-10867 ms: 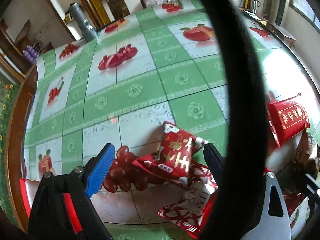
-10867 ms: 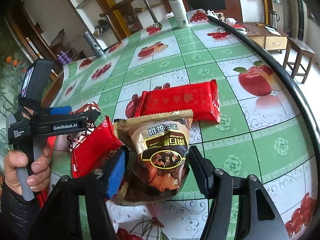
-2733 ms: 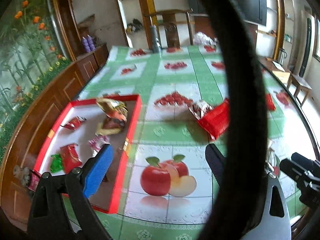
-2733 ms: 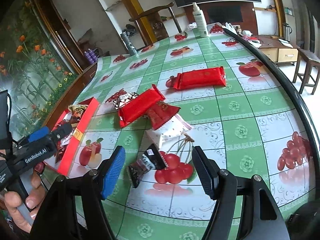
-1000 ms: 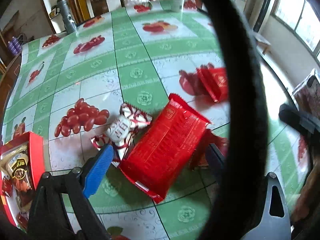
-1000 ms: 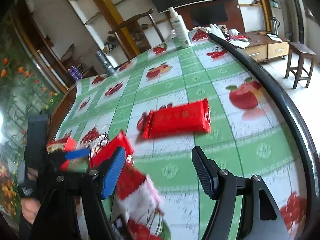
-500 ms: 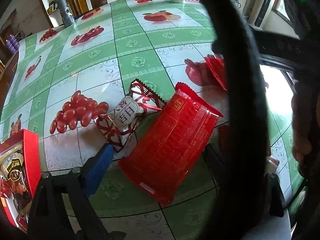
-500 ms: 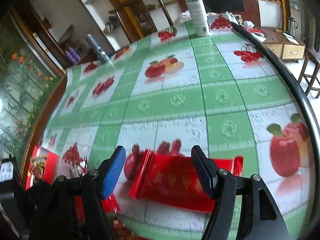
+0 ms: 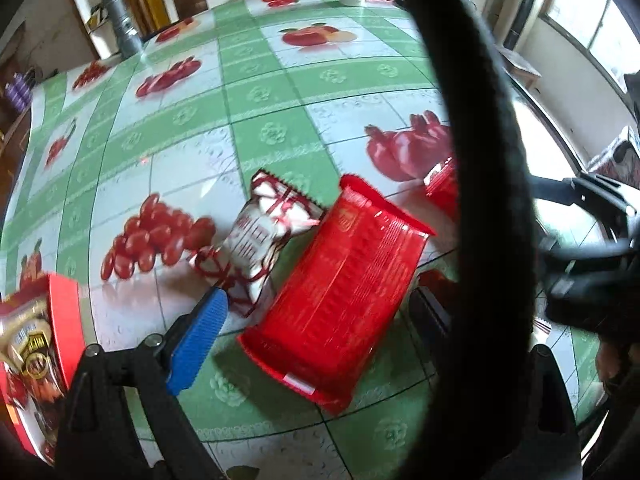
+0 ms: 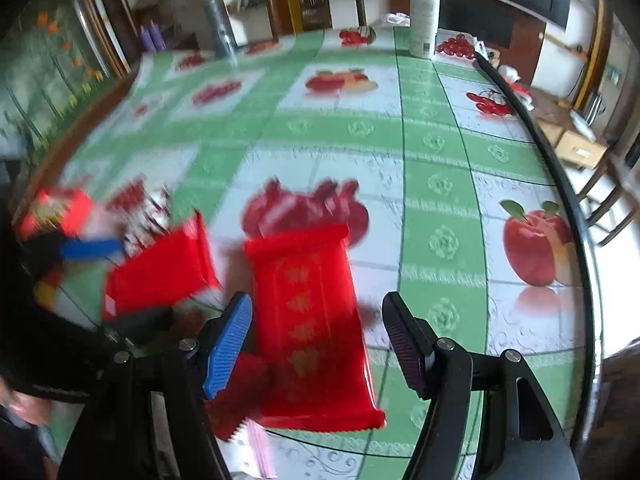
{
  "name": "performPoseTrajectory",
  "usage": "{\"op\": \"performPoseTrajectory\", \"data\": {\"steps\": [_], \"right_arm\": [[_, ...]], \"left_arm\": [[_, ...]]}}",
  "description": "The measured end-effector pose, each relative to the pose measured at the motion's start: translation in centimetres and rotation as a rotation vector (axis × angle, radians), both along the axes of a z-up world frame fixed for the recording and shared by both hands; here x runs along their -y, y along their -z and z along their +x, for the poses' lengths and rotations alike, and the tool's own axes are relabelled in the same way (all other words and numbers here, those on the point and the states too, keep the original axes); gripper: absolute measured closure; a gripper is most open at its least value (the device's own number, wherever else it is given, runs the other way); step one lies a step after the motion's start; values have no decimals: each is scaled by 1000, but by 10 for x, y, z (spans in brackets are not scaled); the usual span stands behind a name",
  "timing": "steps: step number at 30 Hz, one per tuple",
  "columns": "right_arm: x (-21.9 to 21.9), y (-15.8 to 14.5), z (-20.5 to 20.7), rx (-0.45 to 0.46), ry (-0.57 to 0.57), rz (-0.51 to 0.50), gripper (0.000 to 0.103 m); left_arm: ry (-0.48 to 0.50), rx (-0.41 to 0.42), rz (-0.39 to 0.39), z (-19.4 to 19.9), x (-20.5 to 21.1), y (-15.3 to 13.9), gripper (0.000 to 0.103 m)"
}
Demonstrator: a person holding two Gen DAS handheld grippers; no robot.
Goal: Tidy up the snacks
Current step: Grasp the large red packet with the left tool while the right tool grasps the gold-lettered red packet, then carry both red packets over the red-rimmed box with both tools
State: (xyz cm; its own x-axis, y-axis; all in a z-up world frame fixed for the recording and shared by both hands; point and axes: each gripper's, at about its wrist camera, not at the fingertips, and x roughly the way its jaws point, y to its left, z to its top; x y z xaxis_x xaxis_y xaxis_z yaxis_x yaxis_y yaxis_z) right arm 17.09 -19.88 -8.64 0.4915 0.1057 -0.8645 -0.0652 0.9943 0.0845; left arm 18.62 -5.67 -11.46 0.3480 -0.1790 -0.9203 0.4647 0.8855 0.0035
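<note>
Right gripper point(image 10: 316, 336) open astride a long red snack pack point(image 10: 308, 320) flat on the worktop point(image 10: 440, 200) — left gripper point(image 9: 320, 312) open over a bigger red pack point(image 9: 340, 296).

left claw point(image 9: 320, 312): jaws apart | right claw point(image 10: 318, 322): jaws apart

No print can be read: the lettering on the white-and-red snack packet point(image 9: 260, 240) is blurred.
</note>
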Motion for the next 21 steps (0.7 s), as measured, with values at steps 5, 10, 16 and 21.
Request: {"op": "performPoseTrajectory", "data": {"steps": [5, 10, 16, 21], "right_arm": [[-15, 2, -11, 41, -13, -105, 52], [-4, -3, -16, 65, 37, -31, 54], [16, -27, -45, 156, 101, 131, 54], [26, -51, -75, 226, 116, 302, 54]], "left_arm": [[32, 18, 7, 3, 10, 2, 20], [14, 55, 8, -7, 3, -6, 55], [-56, 65, -43, -25, -21, -19, 55], [-103, 105, -118, -50, -41, -49, 55]]}}
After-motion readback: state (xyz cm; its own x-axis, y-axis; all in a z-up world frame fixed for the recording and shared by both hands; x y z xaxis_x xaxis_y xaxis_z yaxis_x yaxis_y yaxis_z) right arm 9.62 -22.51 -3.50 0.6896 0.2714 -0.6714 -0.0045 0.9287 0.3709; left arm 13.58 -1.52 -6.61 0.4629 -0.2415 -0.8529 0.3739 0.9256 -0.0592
